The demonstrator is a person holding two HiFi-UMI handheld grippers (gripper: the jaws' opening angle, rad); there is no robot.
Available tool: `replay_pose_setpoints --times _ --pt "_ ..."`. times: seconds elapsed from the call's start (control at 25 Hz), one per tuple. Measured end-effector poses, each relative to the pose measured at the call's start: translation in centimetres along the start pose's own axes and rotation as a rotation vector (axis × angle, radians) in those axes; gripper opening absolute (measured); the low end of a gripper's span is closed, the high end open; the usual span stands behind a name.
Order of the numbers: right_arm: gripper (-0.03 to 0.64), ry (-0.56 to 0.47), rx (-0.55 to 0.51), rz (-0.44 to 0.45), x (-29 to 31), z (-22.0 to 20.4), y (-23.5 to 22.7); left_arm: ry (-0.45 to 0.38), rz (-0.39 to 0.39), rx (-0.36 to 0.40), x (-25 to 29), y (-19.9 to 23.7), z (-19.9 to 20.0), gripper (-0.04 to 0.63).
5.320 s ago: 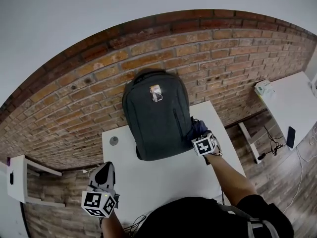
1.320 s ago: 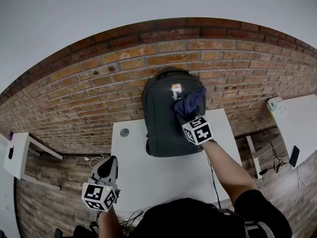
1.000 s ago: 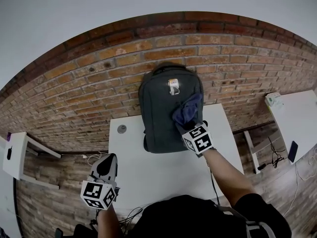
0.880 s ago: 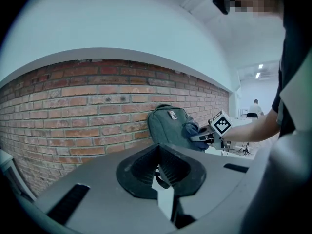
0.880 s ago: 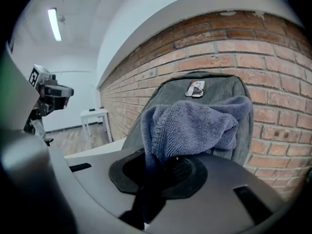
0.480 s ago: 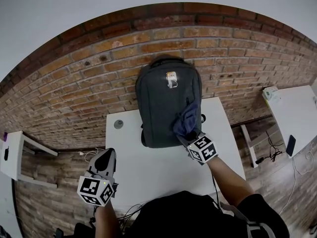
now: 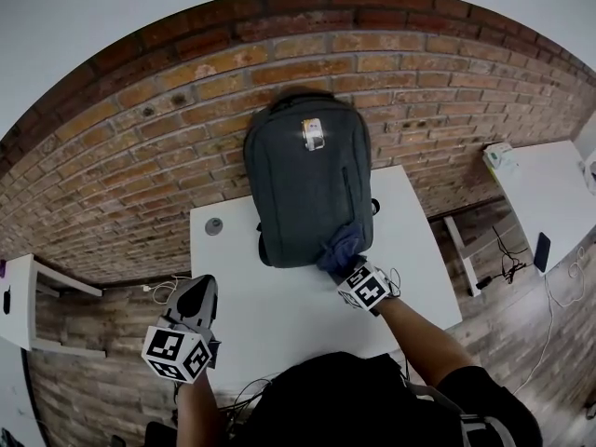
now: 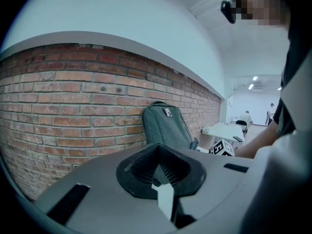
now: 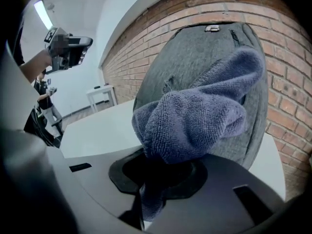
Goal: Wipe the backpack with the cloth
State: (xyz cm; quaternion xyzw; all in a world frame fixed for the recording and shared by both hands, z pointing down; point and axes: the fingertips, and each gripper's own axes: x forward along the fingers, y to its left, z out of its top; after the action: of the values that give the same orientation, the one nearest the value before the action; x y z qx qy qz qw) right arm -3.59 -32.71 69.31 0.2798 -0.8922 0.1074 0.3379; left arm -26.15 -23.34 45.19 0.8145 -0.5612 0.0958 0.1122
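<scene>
A dark grey backpack [image 7: 303,189] stands upright on the white table [image 7: 279,319], leaning on the brick wall. My right gripper [image 7: 347,263] is shut on a bunched blue cloth [image 7: 341,247], pressed against the backpack's lower right corner. In the right gripper view the cloth [image 9: 200,111] bulges out of the right gripper [image 9: 162,173] and covers much of the backpack [image 9: 195,57]. My left gripper [image 7: 195,294] hovers off the table's front left corner with its jaws together and nothing in them. In the left gripper view, beyond the left gripper [image 8: 160,178], the backpack [image 8: 165,128] stands far off.
A round grey grommet [image 7: 213,226] sits in the table top left of the backpack. A second white table [image 7: 549,189] holding a small pack and a phone [image 7: 542,250] stands to the right. A small white shelf [image 7: 28,291] is on the left. Cables lie on the wooden floor.
My right gripper has drawn the cloth down the backpack's front, from near the top right to the lower right corner. The left gripper has stayed where it was.
</scene>
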Motion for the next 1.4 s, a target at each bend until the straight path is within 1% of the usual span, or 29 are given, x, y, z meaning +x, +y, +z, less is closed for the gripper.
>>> replay_pose_setpoints --times 0.16,0.32,0.52,0.76,0.92,1.2,1.4 --pt "0.064 0.022 -0.021 0.016 0.7 -0.1 1.1 -0.001 -0.007 -0.007 -0.2 0.2 -0.2 -0.009" --pt "0.064 -0.005 -0.050 0.025 0.9 2.1 1.9 -0.006 -0.003 -0.011 -0.8 0.8 -0.5 -0.009" --pt "0.064 -0.055 -0.085 0.044 0.7 5.7 3.0 -0.016 0.019 -0.021 -1.6 1.8 -1.1 -0.009" --pt "0.064 -0.152 -0.140 0.049 -0.8 12.4 2.9 -0.018 0.027 -0.027 -1.8 2.1 -1.1 -0.009" --pt "0.064 -0.213 -0.154 0.029 -1.9 17.2 0.8 -0.015 0.041 -0.036 -2.1 2.4 -1.4 -0.009" --pt "0.064 -0.289 -0.082 -0.032 -3.2 25.6 -5.3 -0.013 0.079 -0.056 -2.7 3.5 -1.9 -0.009" --pt "0.064 -0.314 -0.060 -0.066 -3.5 29.6 -8.1 -0.016 0.107 -0.065 -3.1 4.3 -2.0 -0.009"
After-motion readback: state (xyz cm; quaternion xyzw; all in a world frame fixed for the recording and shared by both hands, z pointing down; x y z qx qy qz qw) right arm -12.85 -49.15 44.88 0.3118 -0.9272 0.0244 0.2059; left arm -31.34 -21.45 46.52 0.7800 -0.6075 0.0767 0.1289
